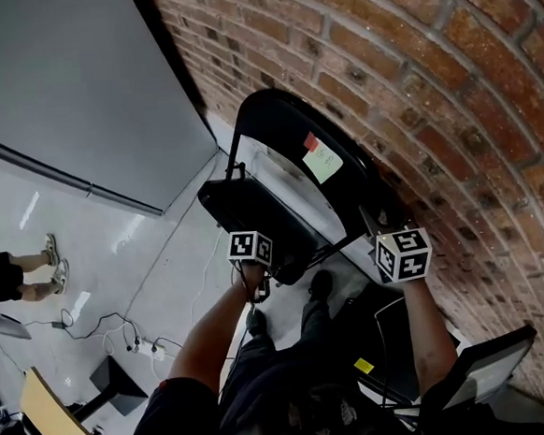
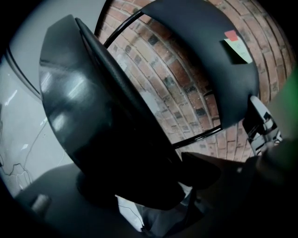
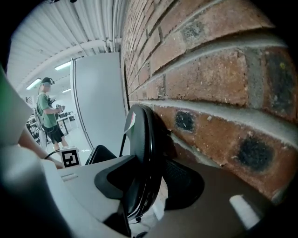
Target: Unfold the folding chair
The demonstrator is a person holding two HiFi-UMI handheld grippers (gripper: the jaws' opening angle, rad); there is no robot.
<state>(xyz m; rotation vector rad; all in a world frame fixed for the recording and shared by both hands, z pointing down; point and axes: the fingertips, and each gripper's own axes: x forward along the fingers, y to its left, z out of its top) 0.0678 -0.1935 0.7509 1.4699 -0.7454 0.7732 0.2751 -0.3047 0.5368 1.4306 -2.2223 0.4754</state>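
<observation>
Against the brick wall (image 1: pixel 411 79), the chair (image 1: pixel 279 131) looks stiff and heavyish; best held as now: left gripper (image 2: pixel 144 186) clenched on the seat (image 2: pixel 93 116) edge, right gripper (image 3: pixel 146 181) clamping the backrest (image 3: pixel 142 139).

Brick wall (image 1: pixel 449 85) runs tight along the folding chair (image 1: pixel 349 185) from twelve round to four o'clock, so I see no way in behind the backrest (image 1: pixel 289 131). My right gripper (image 3: pixel 149 186) is wedged in that narrow slot, jaws clamped on the backrest's edge. The seat (image 1: pixel 253 213) fills the gap of my left gripper (image 2: pixel 149 186), pads against it. At ten o'clock a grey panel (image 1: pixel 66 97) closes that side. From seven to nine I have open floor (image 1: pixel 177 257), though cables (image 1: pixel 102 324) trail across it. A dark flat object (image 1: pixel 485 364) blocks five o'clock; a person (image 1: pixel 14 274) stands well apart at nine.
</observation>
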